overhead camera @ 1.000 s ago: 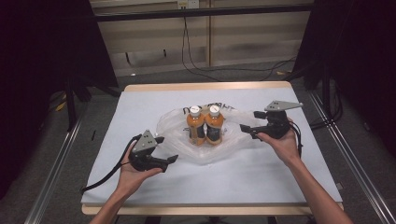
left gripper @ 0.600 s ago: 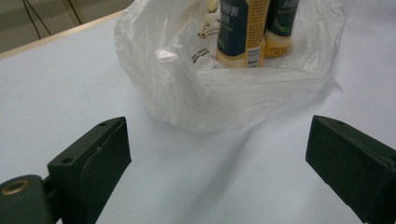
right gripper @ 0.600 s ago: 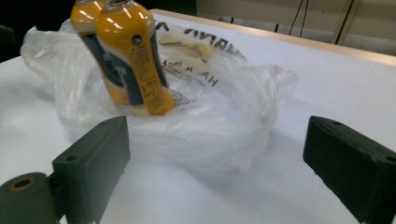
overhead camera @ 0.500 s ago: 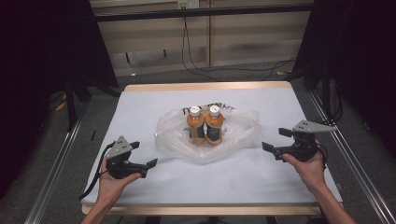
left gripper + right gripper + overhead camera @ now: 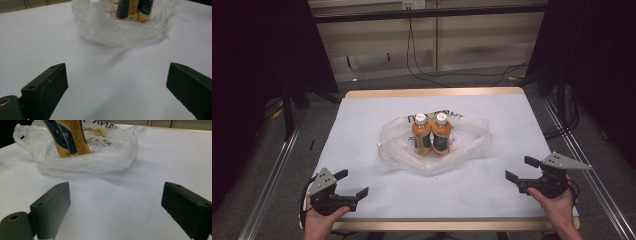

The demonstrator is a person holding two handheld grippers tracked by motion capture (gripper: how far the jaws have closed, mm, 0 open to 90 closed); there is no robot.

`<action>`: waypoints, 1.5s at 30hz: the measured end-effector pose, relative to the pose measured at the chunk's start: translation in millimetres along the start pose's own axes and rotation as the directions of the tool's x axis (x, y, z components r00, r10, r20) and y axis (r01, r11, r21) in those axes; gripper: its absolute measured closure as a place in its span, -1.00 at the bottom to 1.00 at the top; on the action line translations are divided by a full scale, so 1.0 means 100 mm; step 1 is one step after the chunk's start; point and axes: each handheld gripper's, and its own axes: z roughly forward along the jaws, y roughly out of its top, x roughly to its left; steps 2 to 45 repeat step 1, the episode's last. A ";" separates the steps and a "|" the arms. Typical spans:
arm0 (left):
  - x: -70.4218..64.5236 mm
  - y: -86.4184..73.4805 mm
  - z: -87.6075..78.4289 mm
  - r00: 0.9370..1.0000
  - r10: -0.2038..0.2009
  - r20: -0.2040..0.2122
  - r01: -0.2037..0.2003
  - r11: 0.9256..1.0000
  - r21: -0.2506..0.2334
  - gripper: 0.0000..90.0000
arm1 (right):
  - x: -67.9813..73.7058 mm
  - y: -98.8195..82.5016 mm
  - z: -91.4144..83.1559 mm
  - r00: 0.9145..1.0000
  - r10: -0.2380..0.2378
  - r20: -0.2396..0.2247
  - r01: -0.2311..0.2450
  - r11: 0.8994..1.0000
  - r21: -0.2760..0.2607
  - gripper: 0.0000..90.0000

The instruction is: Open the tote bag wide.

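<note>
Two bottles (image 5: pixel 431 134) upright in clear bag (image 5: pixel 472 142)

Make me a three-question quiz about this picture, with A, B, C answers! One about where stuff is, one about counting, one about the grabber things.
1. Where do the bottles stand?
A. In the clear plastic bag
B. At the table edge
C. In a box

2. How many bottles are there?
A. One
B. Two
C. Four

3. How are the left gripper and right gripper?
A. Both open, holding nothing
B. Both shut on bottles
C. One holds the bag

Answers: 1 A, the bag lies crumpled around them mid-table. 2 B, two white caps show side by side. 3 A, each gripper's jaws stand wide apart over bare table.
</note>
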 end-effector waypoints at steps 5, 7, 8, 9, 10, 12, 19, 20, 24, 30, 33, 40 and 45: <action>-0.01 0.00 0.02 1.000 0.009 0.018 -0.009 1.000 0.005 -0.93 | 0.02 -0.01 -0.02 1.000 -0.020 0.021 0.020 1.000 0.005 -0.82; -0.01 0.00 0.02 1.000 0.009 0.018 -0.009 1.000 0.005 -0.93 | 0.02 -0.01 -0.02 1.000 -0.020 0.021 0.020 1.000 0.005 -0.82; -0.01 0.00 0.02 1.000 0.009 0.018 -0.009 1.000 0.005 -0.93 | 0.02 -0.01 -0.02 1.000 -0.020 0.021 0.020 1.000 0.005 -0.82; -0.01 0.00 0.02 1.000 0.009 0.018 -0.009 1.000 0.005 -0.93 | 0.02 -0.01 -0.02 1.000 -0.020 0.021 0.020 1.000 0.005 -0.82; -0.01 0.00 0.02 1.000 0.009 0.018 -0.009 1.000 0.005 -0.93 | 0.02 -0.01 -0.02 1.000 -0.020 0.021 0.020 1.000 0.005 -0.82; -0.01 0.00 0.02 1.000 0.009 0.018 -0.009 1.000 0.005 -0.93 | 0.02 -0.01 -0.02 1.000 -0.020 0.021 0.020 1.000 0.005 -0.82; -0.01 0.00 0.02 1.000 0.009 0.018 -0.009 1.000 0.005 -0.93 | 0.02 -0.01 -0.02 1.000 -0.020 0.021 0.020 1.000 0.005 -0.82; -0.01 0.00 0.02 1.000 0.009 0.018 -0.009 1.000 0.005 -0.93 | 0.02 -0.01 -0.02 1.000 -0.020 0.021 0.020 1.000 0.005 -0.82; -0.01 0.00 0.02 1.000 0.009 0.018 -0.009 1.000 0.005 -0.93 | 0.02 -0.01 -0.02 1.000 -0.020 0.021 0.020 1.000 0.005 -0.82; -0.01 0.00 0.02 1.000 0.009 0.018 -0.009 1.000 0.005 -0.93 | 0.02 -0.01 -0.02 1.000 -0.020 0.021 0.020 1.000 0.005 -0.82; -0.01 0.00 0.02 1.000 0.009 0.018 -0.009 1.000 0.005 -0.93 | 0.02 -0.01 -0.02 1.000 -0.020 0.021 0.020 1.000 0.005 -0.82; -0.01 0.00 0.02 1.000 0.009 0.018 -0.009 1.000 0.005 -0.93 | 0.02 -0.01 -0.02 1.000 -0.020 0.021 0.020 1.000 0.005 -0.82; -0.01 0.00 0.02 1.000 0.009 0.018 -0.009 1.000 0.005 -0.93 | 0.02 -0.01 -0.02 1.000 -0.020 0.021 0.020 1.000 0.005 -0.82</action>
